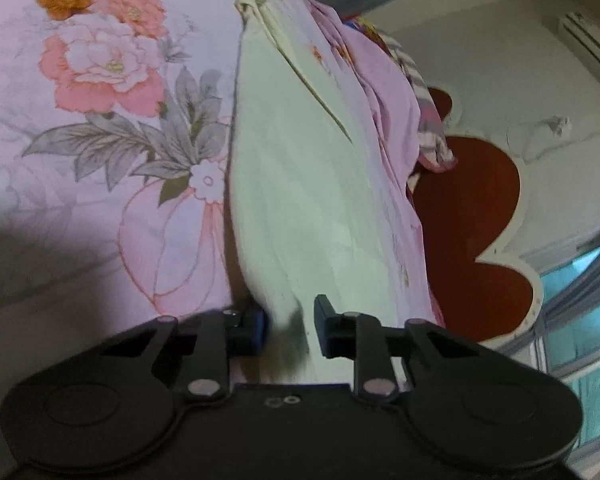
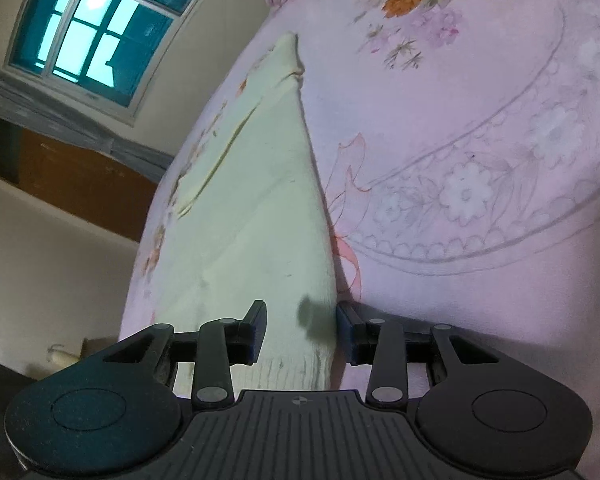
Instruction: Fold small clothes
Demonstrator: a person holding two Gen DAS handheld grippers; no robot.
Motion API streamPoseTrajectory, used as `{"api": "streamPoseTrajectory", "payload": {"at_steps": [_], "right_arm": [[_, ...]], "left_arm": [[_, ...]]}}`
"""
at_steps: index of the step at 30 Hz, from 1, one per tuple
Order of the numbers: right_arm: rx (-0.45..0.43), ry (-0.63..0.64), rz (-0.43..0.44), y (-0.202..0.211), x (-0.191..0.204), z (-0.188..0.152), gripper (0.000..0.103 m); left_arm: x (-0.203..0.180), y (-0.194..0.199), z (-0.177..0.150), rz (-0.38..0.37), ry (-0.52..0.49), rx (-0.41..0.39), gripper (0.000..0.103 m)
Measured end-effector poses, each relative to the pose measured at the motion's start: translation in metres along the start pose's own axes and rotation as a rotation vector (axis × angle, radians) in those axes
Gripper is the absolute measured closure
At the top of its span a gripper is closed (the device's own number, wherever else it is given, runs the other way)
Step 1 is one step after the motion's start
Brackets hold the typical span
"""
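Left wrist view looks down a pale cream garment (image 1: 296,184) lying flat on a pink floral bedsheet (image 1: 100,92), its length running away from the camera and a seam or fold line showing near the far end. The left gripper (image 1: 291,328) sits at the near edge of that cloth with its jaws brought in narrow; a bunch of the cream fabric lies between the pads, though blur there makes it hard to say whether they already press on it. Beyond the garment a heap of pink and striped clothes (image 1: 404,120) rests near the edge of the bed. From the right wrist, the same cream garment (image 2: 252,208) stretches ahead on the bedsheet (image 2: 480,120), and the right gripper (image 2: 302,332) straddles its near ribbed hem: the jaws stand partly open, one pad over the cloth and the other just off its side edge above the sheet, neither visibly pinching. A window (image 2: 88,32) shows in the upper left. I judge this to be the gripping step before a fold, both tools settling on the near end of the piece. The next move probably calls for both pairs of jaws to close firmly on the hem, taking every layer and none of the sheet beneath, then lifting together and carrying the near edge toward the far end so the corners land square.
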State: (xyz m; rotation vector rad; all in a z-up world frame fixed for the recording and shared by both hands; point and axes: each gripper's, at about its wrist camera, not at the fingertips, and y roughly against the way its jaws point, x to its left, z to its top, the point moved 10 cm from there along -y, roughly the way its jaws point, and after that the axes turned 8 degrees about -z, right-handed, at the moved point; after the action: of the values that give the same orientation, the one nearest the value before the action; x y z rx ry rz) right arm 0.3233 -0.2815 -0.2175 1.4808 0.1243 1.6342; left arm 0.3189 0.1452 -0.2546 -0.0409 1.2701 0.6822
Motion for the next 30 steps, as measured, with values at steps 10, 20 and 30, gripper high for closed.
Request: {"api": "streamPoseTrajectory", "payload": {"at_steps": [10,20,30], "right_arm": [[0.070,-0.075,0.112,-0.006,-0.011,0.006,0.092],[0.041,0.027,0.086,0.003,-0.005,0.004,0.099],[-0.046,0.147,0.203,0.011,0.059,0.078,0.099]], "left_arm": [[-0.008,-0.019,-0.003,0.006,-0.069,0.040,0.080],[-0.010,-0.013,0.001,0.069,-0.132,-0.051,0.098],[-0.055,-0.021,0.097,-0.101,-0.130,-0.199,0.098]]}}
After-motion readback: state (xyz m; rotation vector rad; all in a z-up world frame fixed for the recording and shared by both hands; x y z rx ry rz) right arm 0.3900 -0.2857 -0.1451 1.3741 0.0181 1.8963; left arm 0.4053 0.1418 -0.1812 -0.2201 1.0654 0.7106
